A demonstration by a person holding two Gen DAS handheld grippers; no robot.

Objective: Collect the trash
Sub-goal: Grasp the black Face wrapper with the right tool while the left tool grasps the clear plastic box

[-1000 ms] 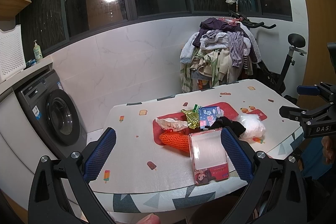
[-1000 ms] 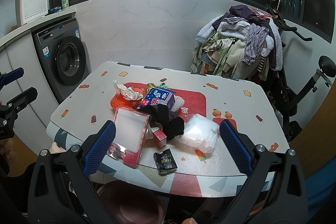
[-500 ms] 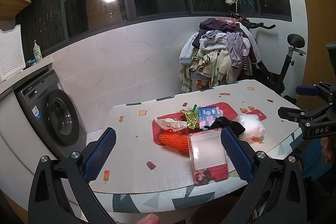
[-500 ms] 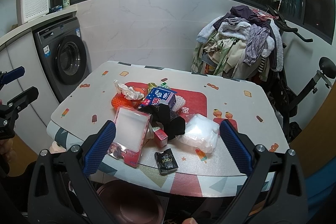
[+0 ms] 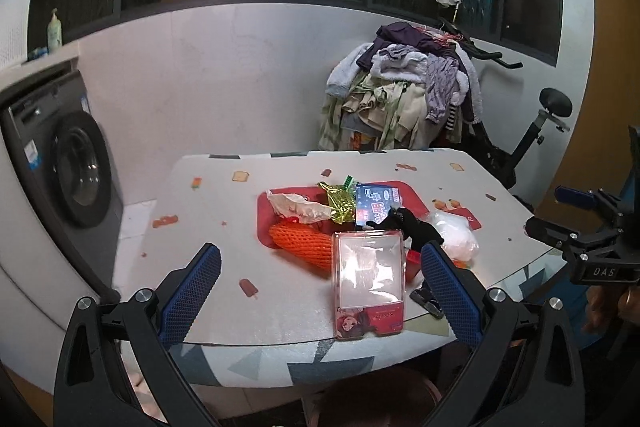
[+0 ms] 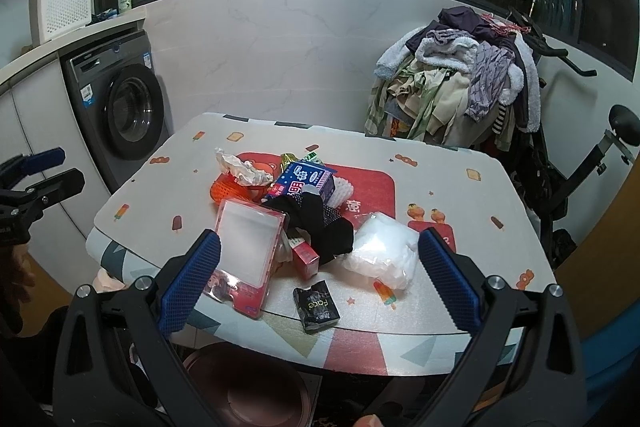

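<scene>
On the bench, a heap of trash lay gathered around a red mat: a pink-framed clear package at the near edge, an orange mesh sleeve touching its far side, a crumpled white wrapper on top of the mesh, a gold foil wrapper, a blue carton, a black cloth draped in the middle, a small red box just below it, a clear plastic bag to the right, and a small black packet lying apart near the front edge. Both grippers hovered short of the bench, touching nothing. Seen from its own camera, the left gripper stood wide, its blue pads framing the pink-framed package and the bare printed cloth to the left of it. The right gripper also stood wide and empty, with the black packet and the red box lying between its pads in the view. Each gripper showed at the edge of the other's view, well apart from the heap. Behind the bench, a washing machine sat under a counter on the left, and a pile of clothes hung over an exercise bike on the right. A dark round basin lay on the floor beneath the front edge.
</scene>
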